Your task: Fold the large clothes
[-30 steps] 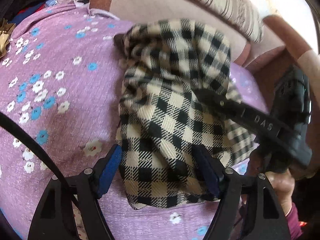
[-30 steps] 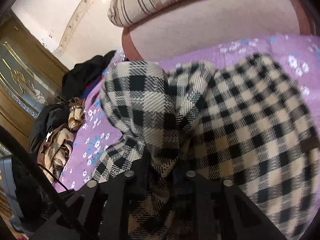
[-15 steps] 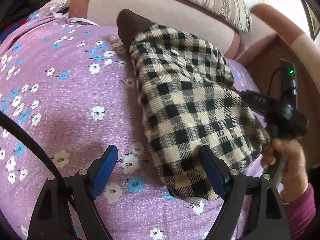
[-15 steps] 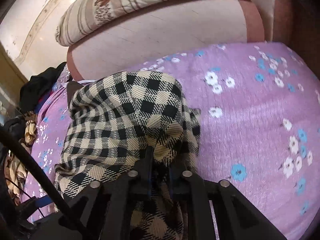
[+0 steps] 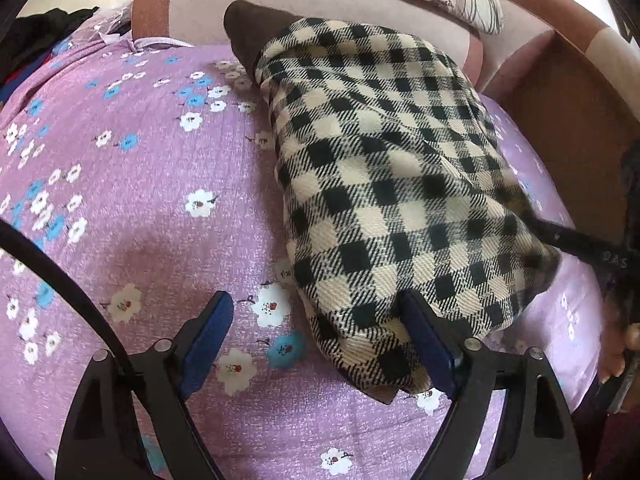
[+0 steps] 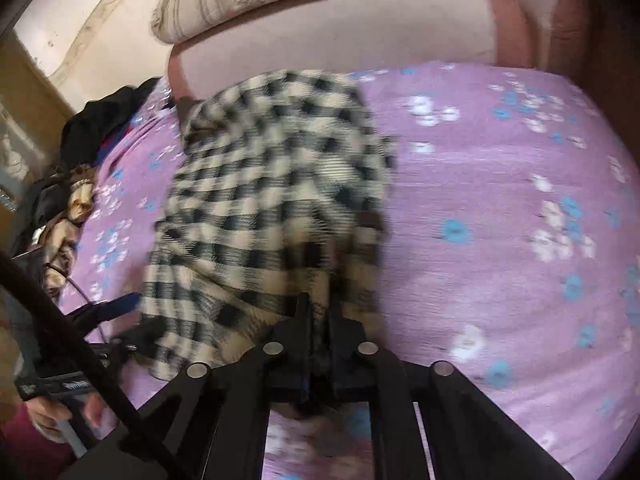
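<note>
A: Checked garment (image 5: 384,184) lies as a long folded bundle on the purple floral bedsheet (image 5: 140,184), running away from the left hand-held gripper (image 5: 320,340) toward the sofa back (image 5: 320,12). Its near end sits just inside that gripper's right finger.

B: Left one gripping?

A: No. Jaws spread wide and opening; blue pads (image 5: 208,340) stand clear, the right one just touching the cloth edge, nothing pinched.

B: And the right hand-held gripper (image 6: 316,320)?

A: Fingers closed together, with the checked cloth bunched right ahead of the tips. View is smeared by motion, so I judge it pinches a fold of fabric but cannot swear to it.

B: Risks?

A: Three, as I judge. One: only one corner is held, so any drag by the right side could pull the top layer askew and undo the fold. Two: the open left finger lies against the near hem and could snag it when lifted. Three: the bundle's far side lies close to the bed's edge beside the brown armrest (image 5: 560,92); a sideways tug might slide it off.
</note>
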`<state>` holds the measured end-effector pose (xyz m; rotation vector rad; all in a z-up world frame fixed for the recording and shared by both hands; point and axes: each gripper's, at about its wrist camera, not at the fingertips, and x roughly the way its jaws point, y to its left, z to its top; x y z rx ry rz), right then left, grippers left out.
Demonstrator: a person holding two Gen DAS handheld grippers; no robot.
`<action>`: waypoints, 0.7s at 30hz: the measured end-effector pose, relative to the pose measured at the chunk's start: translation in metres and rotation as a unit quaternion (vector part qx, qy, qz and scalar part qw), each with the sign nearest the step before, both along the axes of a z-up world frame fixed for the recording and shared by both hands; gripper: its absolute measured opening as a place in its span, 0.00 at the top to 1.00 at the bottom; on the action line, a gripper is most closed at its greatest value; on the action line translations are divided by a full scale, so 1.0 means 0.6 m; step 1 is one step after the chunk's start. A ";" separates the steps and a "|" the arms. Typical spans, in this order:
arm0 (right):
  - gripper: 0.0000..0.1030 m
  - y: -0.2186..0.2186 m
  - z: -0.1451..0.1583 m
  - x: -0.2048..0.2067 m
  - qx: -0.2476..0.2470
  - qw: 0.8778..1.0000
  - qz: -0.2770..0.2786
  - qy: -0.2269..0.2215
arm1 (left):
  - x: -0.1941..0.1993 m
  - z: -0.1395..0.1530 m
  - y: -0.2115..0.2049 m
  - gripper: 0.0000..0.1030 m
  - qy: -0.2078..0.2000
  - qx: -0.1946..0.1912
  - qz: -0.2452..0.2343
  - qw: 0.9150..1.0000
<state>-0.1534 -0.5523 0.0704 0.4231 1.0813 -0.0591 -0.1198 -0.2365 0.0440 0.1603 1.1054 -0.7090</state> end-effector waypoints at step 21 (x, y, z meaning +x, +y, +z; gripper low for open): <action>0.93 -0.043 -0.009 0.243 -0.014 0.998 -0.040 -0.038 | 0.000 -0.013 -0.016 0.13 0.019 -0.007 -0.027 0.999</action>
